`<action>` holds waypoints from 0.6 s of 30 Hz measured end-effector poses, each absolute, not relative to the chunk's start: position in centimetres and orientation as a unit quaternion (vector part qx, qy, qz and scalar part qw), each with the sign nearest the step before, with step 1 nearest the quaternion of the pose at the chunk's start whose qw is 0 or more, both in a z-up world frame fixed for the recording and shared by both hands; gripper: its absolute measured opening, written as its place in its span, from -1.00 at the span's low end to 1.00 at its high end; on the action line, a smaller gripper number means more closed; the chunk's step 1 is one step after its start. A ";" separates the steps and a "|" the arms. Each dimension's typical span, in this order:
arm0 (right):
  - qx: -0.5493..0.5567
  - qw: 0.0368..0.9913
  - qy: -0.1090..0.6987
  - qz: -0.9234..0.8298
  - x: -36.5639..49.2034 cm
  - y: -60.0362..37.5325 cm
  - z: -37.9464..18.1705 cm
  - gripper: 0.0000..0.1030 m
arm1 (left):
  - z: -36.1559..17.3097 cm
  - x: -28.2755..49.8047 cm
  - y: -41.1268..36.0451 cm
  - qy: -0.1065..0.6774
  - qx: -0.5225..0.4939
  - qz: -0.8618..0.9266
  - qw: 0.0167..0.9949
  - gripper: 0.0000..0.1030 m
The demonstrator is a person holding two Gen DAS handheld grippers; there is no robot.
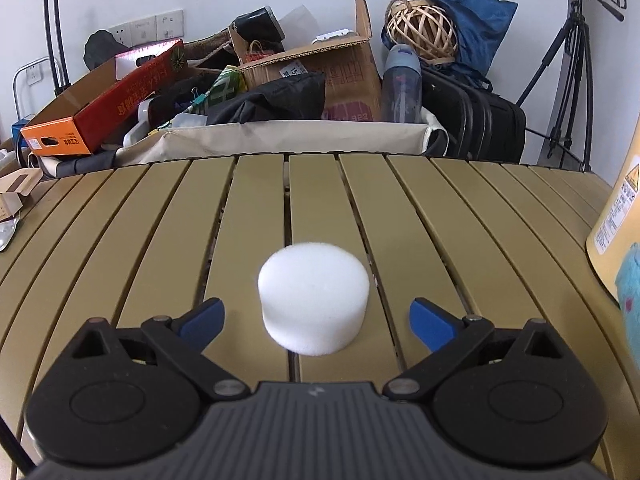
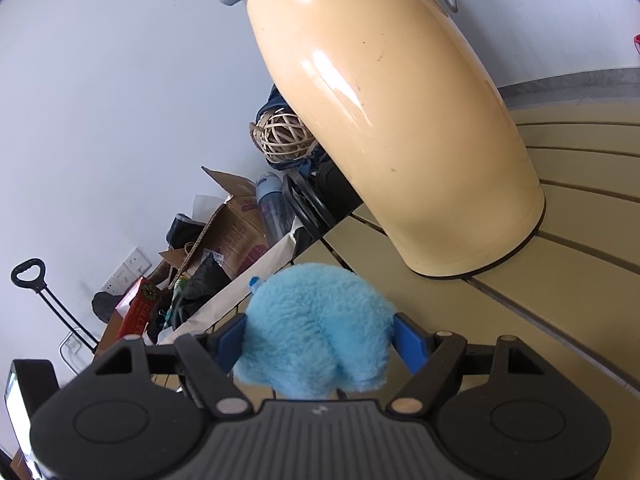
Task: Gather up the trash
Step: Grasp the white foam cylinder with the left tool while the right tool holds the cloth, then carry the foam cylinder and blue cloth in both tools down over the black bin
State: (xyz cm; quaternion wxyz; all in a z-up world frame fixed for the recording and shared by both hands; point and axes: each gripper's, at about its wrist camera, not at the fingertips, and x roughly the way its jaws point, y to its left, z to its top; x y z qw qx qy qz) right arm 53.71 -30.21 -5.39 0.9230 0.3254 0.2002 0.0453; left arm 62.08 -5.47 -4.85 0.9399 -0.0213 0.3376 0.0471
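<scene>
A white foam cylinder (image 1: 313, 298) stands on the olive slatted table (image 1: 460, 220). My left gripper (image 1: 316, 307) is open, its blue pads wide on either side of the foam with a gap on both sides. In the right wrist view my right gripper (image 2: 320, 324) is shut on a fluffy light-blue plush thing (image 2: 316, 332), whose sides both blue pads press. The same plush thing (image 1: 630, 284) shows at the far right edge of the left wrist view.
A tall cream-yellow jug (image 2: 392, 120) stands on the table just beyond the right gripper. Behind the table's far edge lie a cardboard box (image 1: 320, 68), an orange carton (image 1: 104, 112), a water bottle (image 1: 402, 84), black bags and a tripod (image 1: 572, 80).
</scene>
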 end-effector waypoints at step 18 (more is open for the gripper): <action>0.335 0.919 0.205 0.029 53.9 -30.6 -5.6 0.49 | -5.0 62.3 -5.1 0.331 -0.026 0.035 0.943 0.04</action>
